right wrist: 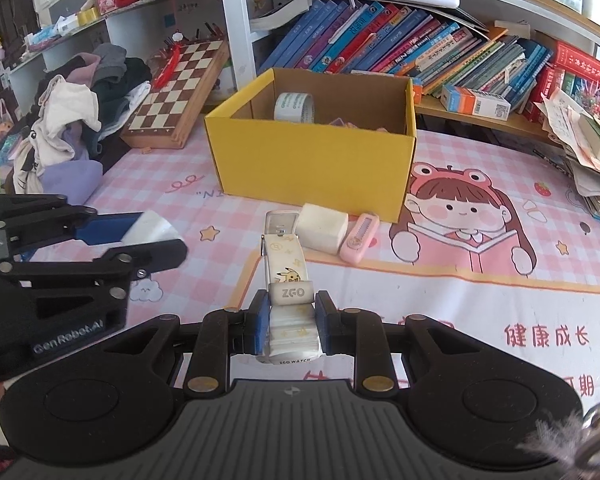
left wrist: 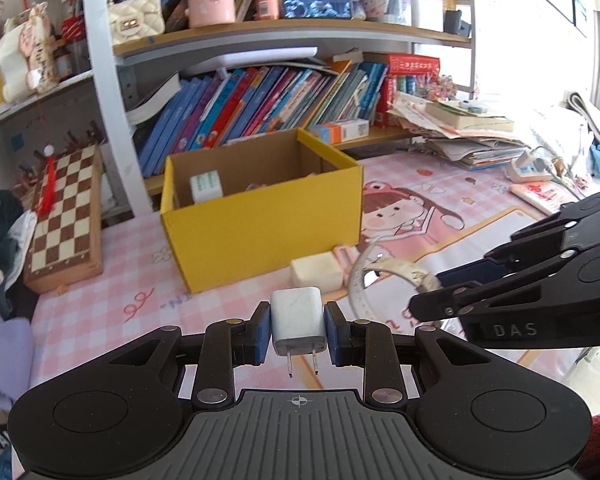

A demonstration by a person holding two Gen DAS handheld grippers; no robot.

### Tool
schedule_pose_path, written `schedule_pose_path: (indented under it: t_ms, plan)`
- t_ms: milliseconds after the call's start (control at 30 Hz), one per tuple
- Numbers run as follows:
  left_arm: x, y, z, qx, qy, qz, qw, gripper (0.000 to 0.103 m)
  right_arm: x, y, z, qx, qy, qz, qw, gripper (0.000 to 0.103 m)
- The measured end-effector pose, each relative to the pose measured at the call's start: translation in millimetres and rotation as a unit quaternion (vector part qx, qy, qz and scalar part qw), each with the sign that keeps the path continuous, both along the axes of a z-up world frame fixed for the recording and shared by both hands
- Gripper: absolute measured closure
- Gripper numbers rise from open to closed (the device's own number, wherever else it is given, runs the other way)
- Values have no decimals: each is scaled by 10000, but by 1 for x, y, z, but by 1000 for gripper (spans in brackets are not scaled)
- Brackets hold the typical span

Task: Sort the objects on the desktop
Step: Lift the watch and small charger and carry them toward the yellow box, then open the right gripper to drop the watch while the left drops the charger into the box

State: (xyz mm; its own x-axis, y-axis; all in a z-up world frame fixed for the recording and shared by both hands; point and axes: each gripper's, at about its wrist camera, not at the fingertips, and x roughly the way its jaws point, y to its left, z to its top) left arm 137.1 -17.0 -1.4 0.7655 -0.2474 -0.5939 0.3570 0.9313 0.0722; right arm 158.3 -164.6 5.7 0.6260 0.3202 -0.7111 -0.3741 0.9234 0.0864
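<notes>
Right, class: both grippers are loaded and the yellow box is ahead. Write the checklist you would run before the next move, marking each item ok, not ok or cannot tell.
1. Left gripper shut on the charger: ok, pads on both its sides.
2. Right gripper shut on the watch: ok.
3. Box open on top: ok.
4. Room left in the box: ok; a tape roll sits at the back, floor mostly hidden.
5. Watch strap clear of the eraser: cannot tell.
6. Grippers apart from each other: ok.
</notes>
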Motion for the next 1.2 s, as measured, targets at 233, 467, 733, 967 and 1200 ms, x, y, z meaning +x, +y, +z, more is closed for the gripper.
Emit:
schedule_pose_path:
  t_ms: [233, 467, 733, 967, 1200]
  plan:
    - [15, -3, 10, -31, -103, 10, 9999, 77, 17, -3, 12, 13, -48, 172, 9998, 80]
    - [32, -8, 19, 128, -293, 5, 9995, 77, 43, -9, 27, -19, -148, 357, 9993, 80]
    - [60, -15, 34, 162, -505, 68, 9986, 77, 82, -19, 53, 2, -459, 491, 9977, 80]
    - [91, -22, 45, 219, -664, 246, 9973, 77, 121, -22, 72, -27, -742, 727, 9946, 80]
    - [128, -29, 53, 361, -757, 444, 9955, 77, 168, -22, 92, 178, -993, 897, 9908, 80]
